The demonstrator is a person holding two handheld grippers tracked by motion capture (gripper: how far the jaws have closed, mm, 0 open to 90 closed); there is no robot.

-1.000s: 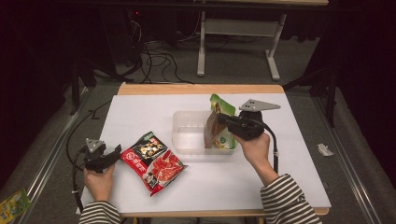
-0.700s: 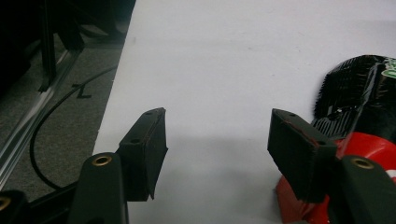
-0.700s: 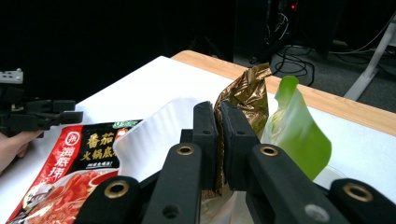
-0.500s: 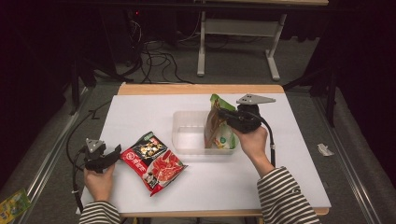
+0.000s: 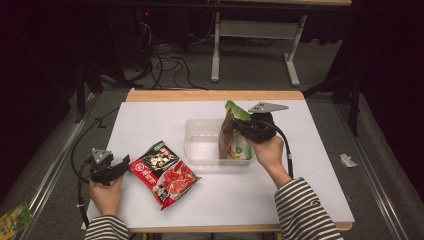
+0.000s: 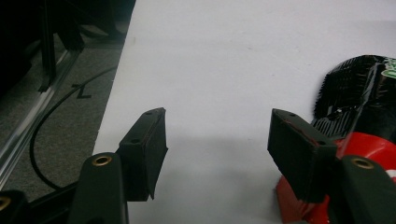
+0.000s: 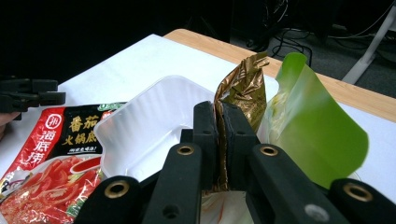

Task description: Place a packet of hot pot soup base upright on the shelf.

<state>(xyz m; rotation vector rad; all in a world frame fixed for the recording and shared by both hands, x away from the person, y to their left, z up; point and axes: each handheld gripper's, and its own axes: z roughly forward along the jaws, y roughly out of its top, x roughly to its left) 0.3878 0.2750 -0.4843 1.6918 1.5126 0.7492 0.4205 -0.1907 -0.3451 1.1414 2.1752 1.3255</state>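
Right hand-held gripper (image 7: 219, 140): your jaws pinch the gold-and-green pouch (image 5: 235, 131), upright over the clear tray (image 5: 200, 145).
Left hand-held gripper (image 6: 217, 140): yours gapes wide (nothing between), just beside the red packet (image 5: 165, 172).
Surface (image 5: 150, 120): white.

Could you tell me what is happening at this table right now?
A person holds a tool in each hand. The right tool is shut on a brown packet, holding it with a green packet at the clear tray. The left tool rests open beside a red soup-base packet lying flat.
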